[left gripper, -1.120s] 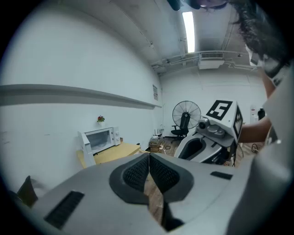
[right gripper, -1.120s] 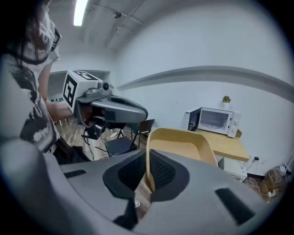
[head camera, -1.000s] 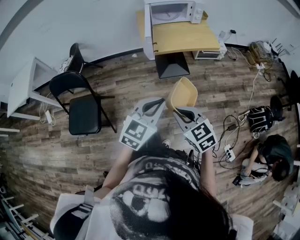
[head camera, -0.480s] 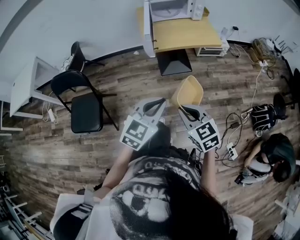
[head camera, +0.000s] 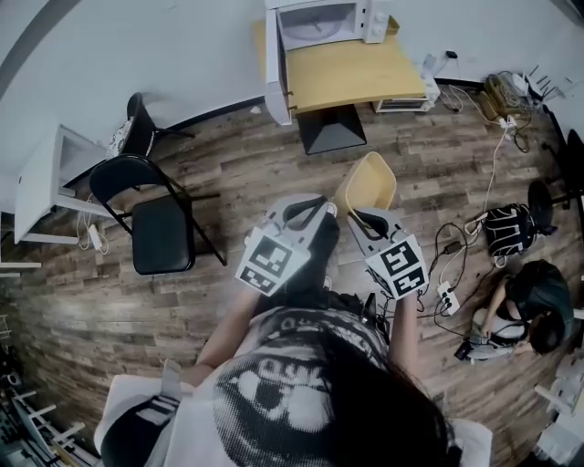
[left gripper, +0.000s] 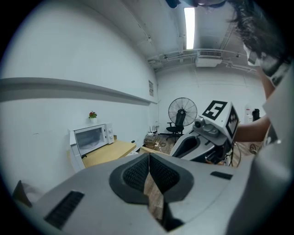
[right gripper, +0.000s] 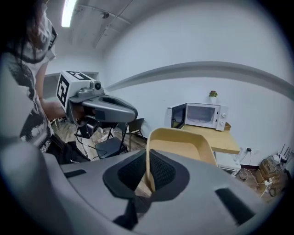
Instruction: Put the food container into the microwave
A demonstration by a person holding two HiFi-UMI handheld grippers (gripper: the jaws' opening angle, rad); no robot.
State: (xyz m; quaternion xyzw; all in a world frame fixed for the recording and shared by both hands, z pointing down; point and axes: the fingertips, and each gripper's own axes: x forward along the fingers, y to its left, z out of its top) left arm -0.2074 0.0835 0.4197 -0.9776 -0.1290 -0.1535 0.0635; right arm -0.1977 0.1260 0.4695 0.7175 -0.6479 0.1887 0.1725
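Observation:
The yellow food container [head camera: 367, 182] hangs over the wood floor, held by its near rim in my right gripper [head camera: 352, 215]. In the right gripper view the jaws are shut on that thin rim [right gripper: 148, 176] and the container [right gripper: 183, 143] stretches ahead. The white microwave [head camera: 324, 22] stands on the wooden table [head camera: 360, 68] by the far wall, its door [head camera: 274, 55] swung open to the left. My left gripper [head camera: 313, 210] is beside the right one, shut with nothing in it [left gripper: 149, 166]. The microwave [right gripper: 202, 115] lies ahead of the container.
A black folding chair [head camera: 160, 228] and a white side table [head camera: 41, 173] stand at the left. A black box [head camera: 332, 128] sits under the wooden table. At the right are cables, a power strip [head camera: 447, 296] and a person sitting on the floor [head camera: 525, 310].
The view has drifted a little; the container and both grippers have shifted slightly right and nearer. The right gripper keeps its hold on the container.

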